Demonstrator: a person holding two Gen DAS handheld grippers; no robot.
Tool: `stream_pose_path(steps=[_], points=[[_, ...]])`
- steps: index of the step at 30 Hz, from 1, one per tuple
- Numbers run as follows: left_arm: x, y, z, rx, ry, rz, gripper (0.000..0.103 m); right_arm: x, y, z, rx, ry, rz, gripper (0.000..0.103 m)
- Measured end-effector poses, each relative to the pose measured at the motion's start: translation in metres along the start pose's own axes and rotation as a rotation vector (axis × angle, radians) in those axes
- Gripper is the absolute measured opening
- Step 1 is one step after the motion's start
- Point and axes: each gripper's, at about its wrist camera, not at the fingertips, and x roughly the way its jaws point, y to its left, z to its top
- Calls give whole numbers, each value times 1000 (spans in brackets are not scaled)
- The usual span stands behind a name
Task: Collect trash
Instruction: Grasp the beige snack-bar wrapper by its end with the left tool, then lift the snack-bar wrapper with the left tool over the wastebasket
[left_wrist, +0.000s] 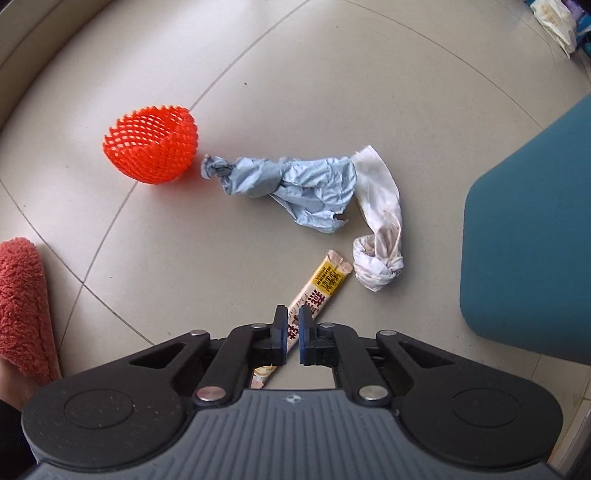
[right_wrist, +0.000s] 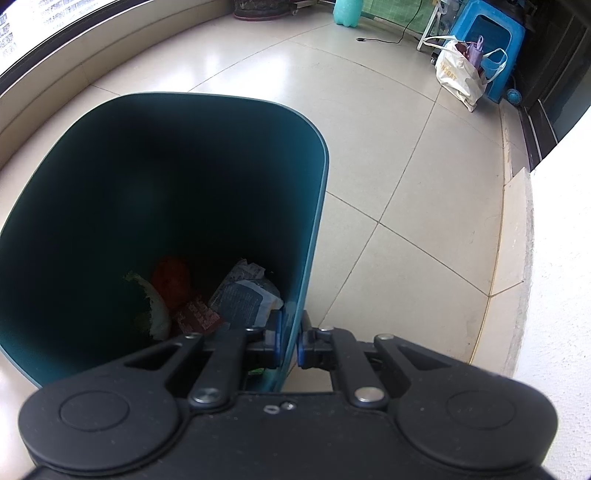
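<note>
1. At the far left of my left-wrist view a red fleecy sleeve (left_wrist: 22, 306) crowds the frame edge, with bare floor tile (left_wrist: 155, 258) between it and my gripper
2. Up and to the right of it an orange foam net (left_wrist: 151, 144) stands open-mouthed on the floor, just beside a tile seam, with clear tile all round except on its right
3. Just beside the net's right side begins a crumpled blue bag (left_wrist: 295, 184), knotted at its left end; its right end meets a white knotted bag (left_wrist: 380, 225), which curves down to a knot
4. Below them a long snack stick wrapper (left_wrist: 325, 284) lies on a slant, near the white knot but apart from it
5. My left gripper (left_wrist: 293, 332) points down and is clamped narrow on the lower part of that wrapper, whose printed face shows between the blue pads
6. At the right edge the teal trash bin (left_wrist: 528, 266) walls off that side, leaving a strip of open floor between it and the white bag
7. In my right-wrist view my right gripper (right_wrist: 291, 343) is pinched on the bin's near right rim (right_wrist: 293, 332), one pad inside, one outside
8. Inside, at the bottom, lie a lettuce leaf (right_wrist: 151, 306), something red and printed paper (right_wrist: 243, 295)
9. Right of the bin, open tile runs to a raised ledge (right_wrist: 517, 229); far back stand a cream tote bag (right_wrist: 458, 74) and a blue stool (right_wrist: 491, 33)
</note>
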Motion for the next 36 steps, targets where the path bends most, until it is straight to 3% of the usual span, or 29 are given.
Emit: stream_pose_path(steps=[4, 7, 9, 11, 17, 28, 31, 33, 34, 36], points=[[23, -7, -3, 76, 20, -39, 11, 2, 3, 1, -7, 5, -10, 7], [39, -15, -4, 156, 28, -39, 31, 3, 5, 1, -11, 7, -13, 7], [47, -19, -4, 207, 29, -27, 51, 3, 6, 1, -13, 12, -13, 7], [54, -22, -4, 248, 16, -17, 62, 4, 7, 1, -17, 16, -15, 7], [81, -32, -4, 362, 33, 27, 62, 5, 9, 4, -27, 32, -20, 8], [98, -30, -4, 367, 41, 2, 61, 8, 9, 5, -27, 38, -25, 8], [97, -30, -2, 364, 19, 12, 51, 8, 9, 5, -27, 38, -25, 8], [95, -29, -3, 357, 15, 10, 30, 8, 9, 5, -27, 38, -26, 8], [93, -27, -1, 351, 19, 7, 25, 8, 9, 4, -26, 38, -26, 8], [92, -25, 0, 335, 22, 9, 24, 8, 9, 4, -27, 38, -28, 8]])
